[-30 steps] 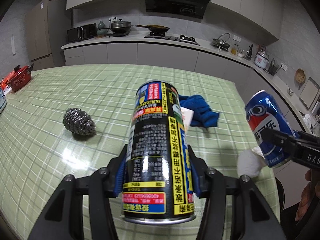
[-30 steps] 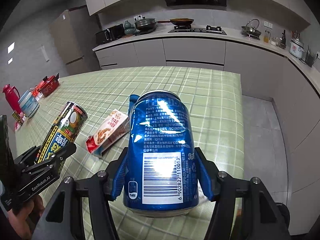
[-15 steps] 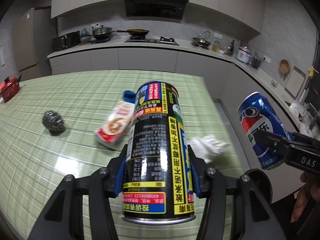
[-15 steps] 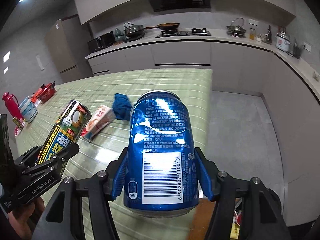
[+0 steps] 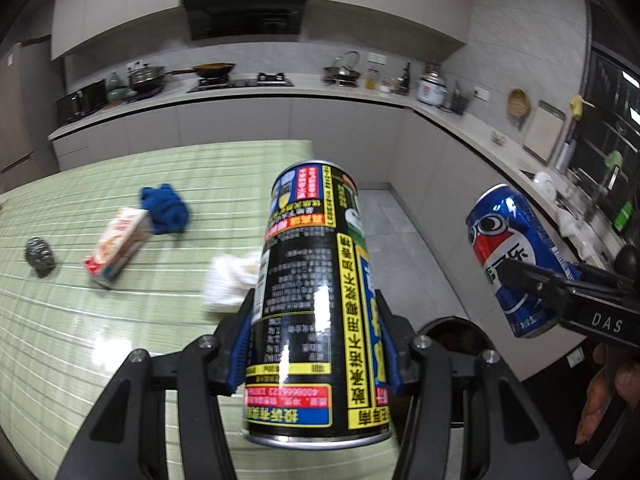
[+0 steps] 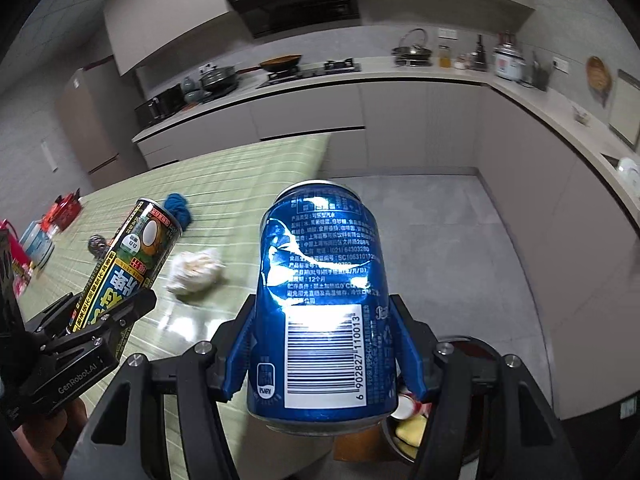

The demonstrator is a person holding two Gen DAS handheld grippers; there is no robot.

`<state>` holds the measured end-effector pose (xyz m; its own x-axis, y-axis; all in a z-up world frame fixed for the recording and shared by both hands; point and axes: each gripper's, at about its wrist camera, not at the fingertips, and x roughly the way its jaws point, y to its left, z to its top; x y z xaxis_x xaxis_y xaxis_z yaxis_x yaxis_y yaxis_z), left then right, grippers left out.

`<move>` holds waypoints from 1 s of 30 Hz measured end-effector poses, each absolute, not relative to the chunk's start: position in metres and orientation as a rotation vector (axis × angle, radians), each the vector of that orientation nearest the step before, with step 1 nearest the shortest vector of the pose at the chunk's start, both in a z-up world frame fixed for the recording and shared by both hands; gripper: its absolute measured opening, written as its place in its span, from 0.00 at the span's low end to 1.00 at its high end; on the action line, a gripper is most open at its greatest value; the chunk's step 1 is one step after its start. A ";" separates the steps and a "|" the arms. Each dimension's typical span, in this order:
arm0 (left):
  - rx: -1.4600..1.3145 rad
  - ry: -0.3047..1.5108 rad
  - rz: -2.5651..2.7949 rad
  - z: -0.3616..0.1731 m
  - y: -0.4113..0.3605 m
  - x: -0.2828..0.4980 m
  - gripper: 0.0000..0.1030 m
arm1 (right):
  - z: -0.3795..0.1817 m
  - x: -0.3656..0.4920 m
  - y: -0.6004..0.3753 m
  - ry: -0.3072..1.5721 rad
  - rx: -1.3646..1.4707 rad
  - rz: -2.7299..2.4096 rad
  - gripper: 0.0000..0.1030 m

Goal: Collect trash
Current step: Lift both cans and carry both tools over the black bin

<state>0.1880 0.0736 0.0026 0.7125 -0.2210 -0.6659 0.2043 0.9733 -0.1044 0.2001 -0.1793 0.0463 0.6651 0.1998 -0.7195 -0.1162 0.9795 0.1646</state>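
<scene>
My left gripper (image 5: 316, 344) is shut on a tall black and yellow can (image 5: 316, 280), held upright above the table's right edge; the can also shows in the right wrist view (image 6: 128, 268). My right gripper (image 6: 324, 348) is shut on a blue Pepsi can (image 6: 324, 304), held past the table edge over the floor; it also shows in the left wrist view (image 5: 516, 264). A dark round trash bin (image 6: 472, 364) with trash inside sits below the right gripper, and its rim shows in the left wrist view (image 5: 456, 332). A crumpled white tissue (image 5: 232, 276) and a snack carton (image 5: 116, 248) lie on the table.
The green checked table (image 5: 120, 340) also holds a blue cloth (image 5: 164, 208) and a steel scourer (image 5: 40, 254). Red and blue containers (image 6: 48, 228) stand at its far left. Grey floor (image 6: 460, 240) and kitchen counters (image 6: 400, 76) lie to the right and behind.
Both grippers have moved right with their cans, off towards the table's right edge. The trash bin has come into view below them. The table items have shifted left in view.
</scene>
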 end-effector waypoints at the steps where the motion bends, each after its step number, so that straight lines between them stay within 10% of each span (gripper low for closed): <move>1: -0.021 0.744 -0.247 0.001 0.064 0.186 0.52 | 0.045 0.196 -0.190 0.826 0.110 0.164 0.62; 30: 0.029 1.004 -0.360 -0.124 -0.131 0.158 0.52 | -0.100 0.170 -0.373 1.051 0.189 0.070 0.62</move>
